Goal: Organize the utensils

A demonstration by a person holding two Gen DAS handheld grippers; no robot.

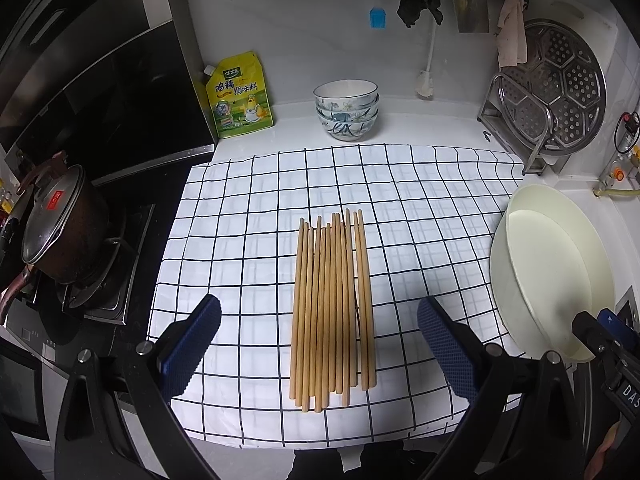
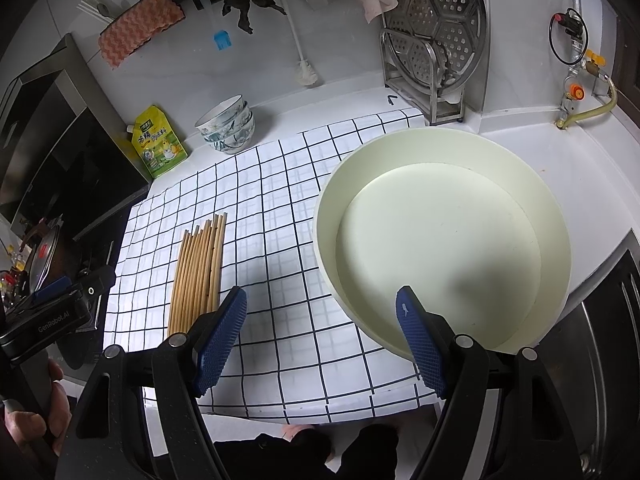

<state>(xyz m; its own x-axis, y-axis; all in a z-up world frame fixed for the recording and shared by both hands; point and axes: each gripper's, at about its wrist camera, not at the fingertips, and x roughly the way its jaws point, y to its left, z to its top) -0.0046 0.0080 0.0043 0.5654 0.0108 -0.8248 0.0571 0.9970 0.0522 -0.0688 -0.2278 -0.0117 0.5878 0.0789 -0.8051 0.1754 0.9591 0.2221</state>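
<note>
Left wrist view: left gripper (image 1: 319, 322) wide open, gripping nothing, its blue pads (image 1: 192, 346) standing well apart on either side of the near ends of the chopsticks (image 1: 333, 304). Chopsticks in one flat bundle, side by side, on the checked cloth (image 1: 420, 208), pointing away from the camera, near ends uneven. Free cloth to the left and right of the bundle and beyond its far tips. Near edge of the cloth hanging over the counter front, just below the bundle. To the right, the cream basin (image 1: 552, 276), its rim over the right border of the cloth. At the back, stacked bowls (image 1: 346, 110) and a yellow seasoning pouch (image 1: 239, 96) against the wall, off the cloth. Pot with lid (image 1: 60, 228) on the stove to the left, partly cut by the frame. Right gripper only partly in view at the lower right border, its jaws not visible here.

Right wrist view: right gripper (image 2: 322, 338) also wide open and empty, right pad over the near rim of the basin (image 2: 440, 152), left pad over the cloth (image 2: 280, 184) just beside the near ends of the chopsticks (image 2: 198, 272); contact hard to judge. Basin empty inside. Body of the left gripper at the left border, with a hand (image 2: 38, 420) around its handle, fingers cut off. Steamer tray (image 2: 436, 20) upright in a metal rack at the back.
</note>
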